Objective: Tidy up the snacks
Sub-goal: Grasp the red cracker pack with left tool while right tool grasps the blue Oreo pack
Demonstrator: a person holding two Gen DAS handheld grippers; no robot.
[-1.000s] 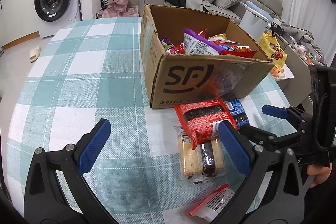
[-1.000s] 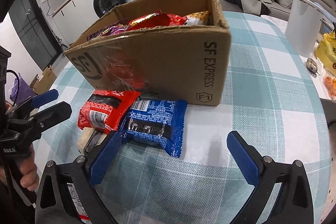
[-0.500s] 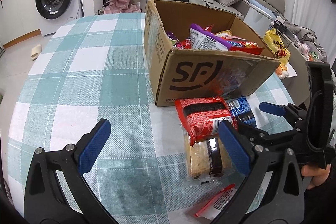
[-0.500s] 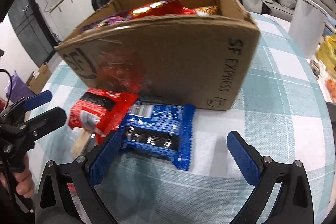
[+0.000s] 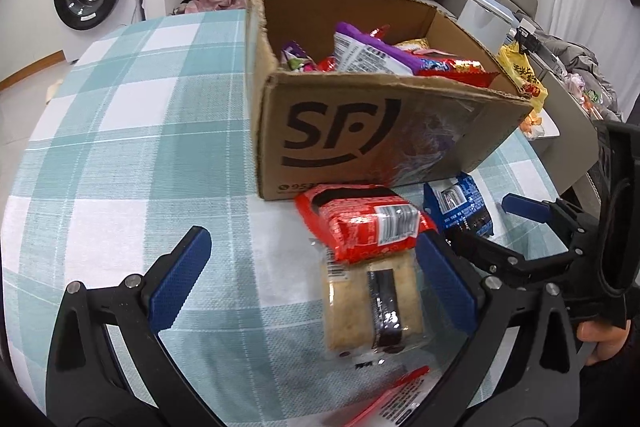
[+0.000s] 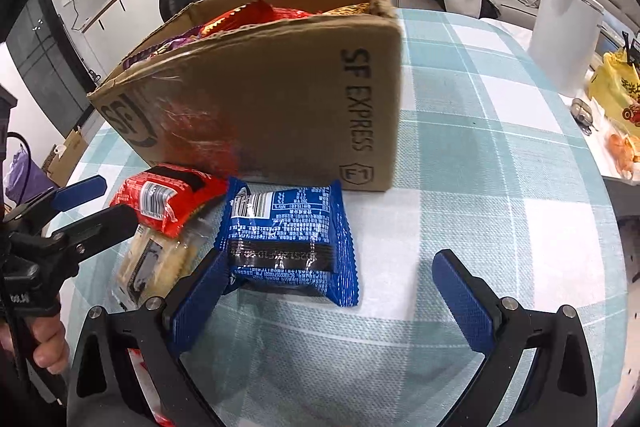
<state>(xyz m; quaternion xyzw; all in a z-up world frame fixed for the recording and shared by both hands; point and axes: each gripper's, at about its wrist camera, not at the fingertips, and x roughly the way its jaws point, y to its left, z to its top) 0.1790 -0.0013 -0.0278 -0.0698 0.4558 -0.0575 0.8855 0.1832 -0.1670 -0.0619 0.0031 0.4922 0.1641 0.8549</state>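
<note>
Crowding the blue packet: red packet, cardboard box.

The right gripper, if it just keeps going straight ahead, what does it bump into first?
Probably the blue snack packet, lying on the table just ahead of the open right gripper, nearer its left finger. Behind it stands the cardboard box.

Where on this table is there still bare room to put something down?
Bare cloth lies left of the cardboard box, out to the table edge, and right of the box toward the white bin. Crowded: in front of the box, with the red packet, blue packet and clear-wrapped cake.
</note>
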